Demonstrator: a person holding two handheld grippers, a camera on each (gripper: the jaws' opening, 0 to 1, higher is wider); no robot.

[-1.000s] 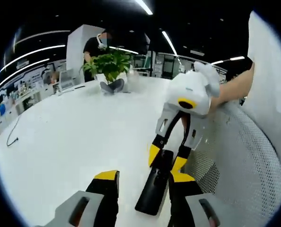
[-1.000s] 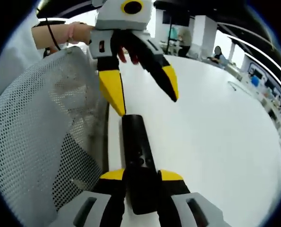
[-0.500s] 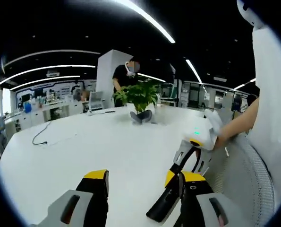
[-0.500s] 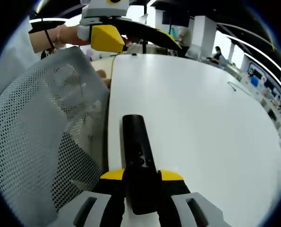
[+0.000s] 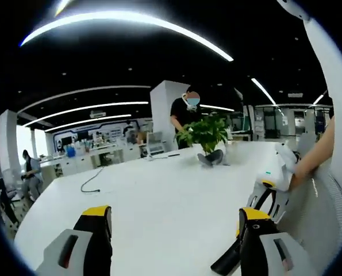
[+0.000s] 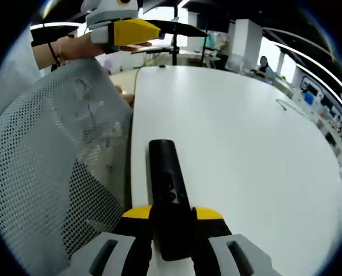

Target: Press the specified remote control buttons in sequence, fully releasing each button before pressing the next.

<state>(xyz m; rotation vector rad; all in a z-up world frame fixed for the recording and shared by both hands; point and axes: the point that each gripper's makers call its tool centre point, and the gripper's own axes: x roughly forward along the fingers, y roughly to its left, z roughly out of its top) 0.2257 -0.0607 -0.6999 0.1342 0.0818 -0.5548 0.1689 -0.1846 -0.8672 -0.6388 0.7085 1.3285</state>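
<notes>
Remote control [image 6: 169, 198], black and slim, lies lengthwise on the white table [image 6: 245, 149] with its near end clamped between the yellow-tipped jaws of the right tongs [image 6: 172, 218]; its far end points away from them along the table's edge. To the left of these tongs stands a grey mesh chair back [image 6: 50, 172], just beside the table edge. Beyond the remote's far end, up and to the left, the left tongs [image 6: 153, 29] hang in the air well clear of the table, held by a hand [image 6: 73, 47].

In the left gripper view, the left tongs [image 5: 176, 221] stand wide apart with nothing between their jaws, and only bare table [image 5: 159, 195] lies ahead of them. Just beside the right-hand jaw, low down, the dark end of the remote control [image 5: 227, 263] shows, and past it the right tongs [image 5: 267, 198] with their white body, gripped by the person's hand [image 5: 308, 167]. Far ahead across the table sits a potted plant [image 5: 208, 138], with a person in black [image 5: 185, 112] standing behind it. A thin cable [image 5: 93, 181] trails on the table to the left of the tongs.
</notes>
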